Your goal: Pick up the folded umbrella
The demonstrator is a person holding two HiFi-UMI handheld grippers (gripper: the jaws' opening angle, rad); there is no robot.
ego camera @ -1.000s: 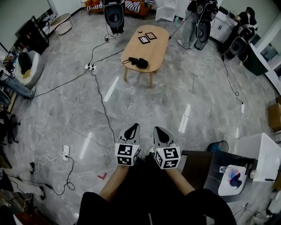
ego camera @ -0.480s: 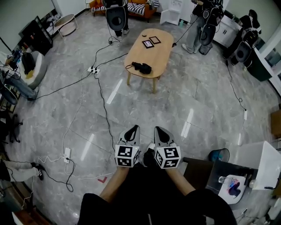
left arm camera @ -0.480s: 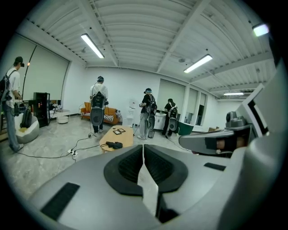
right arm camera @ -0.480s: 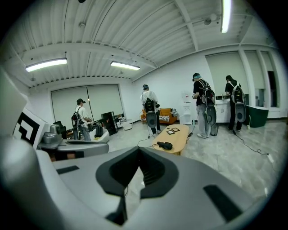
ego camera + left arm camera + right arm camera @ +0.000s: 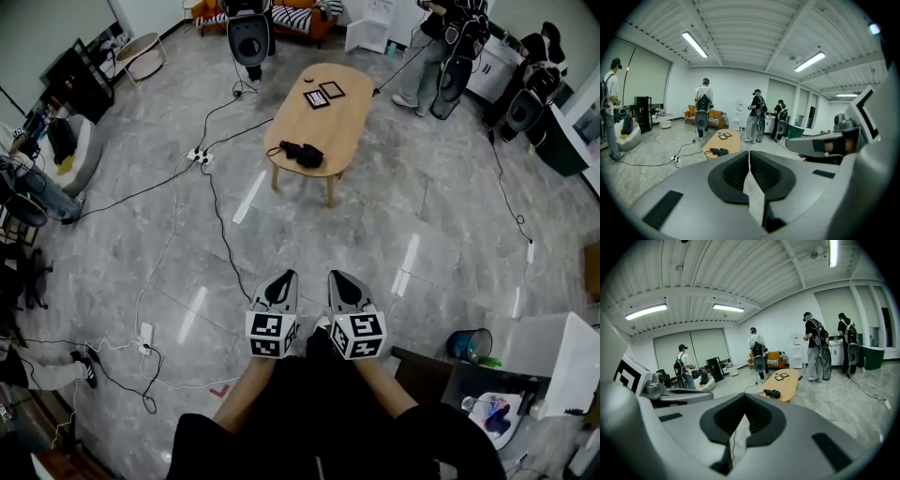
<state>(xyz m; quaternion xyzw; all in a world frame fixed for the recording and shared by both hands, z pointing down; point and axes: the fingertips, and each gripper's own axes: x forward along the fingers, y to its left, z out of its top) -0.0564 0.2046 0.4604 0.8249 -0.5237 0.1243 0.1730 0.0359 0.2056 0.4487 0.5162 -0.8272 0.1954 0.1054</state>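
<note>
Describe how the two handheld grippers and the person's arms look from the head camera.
The left gripper and right gripper are matching light-grey plastic shells tapering to points, with black ribbed pads inside. Each carries a white cube printed with black square markers. The person wears a black top; the forearms are unsleeved.

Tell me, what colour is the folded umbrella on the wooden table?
Black; the folded umbrella shows best in the head view.

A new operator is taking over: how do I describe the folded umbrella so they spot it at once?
Find the oval light-wood table on the grey floor. The folded umbrella is the black bundle at its near end. Unlike the two flat framed squares at the far end, it is lumpy and all black.
</note>
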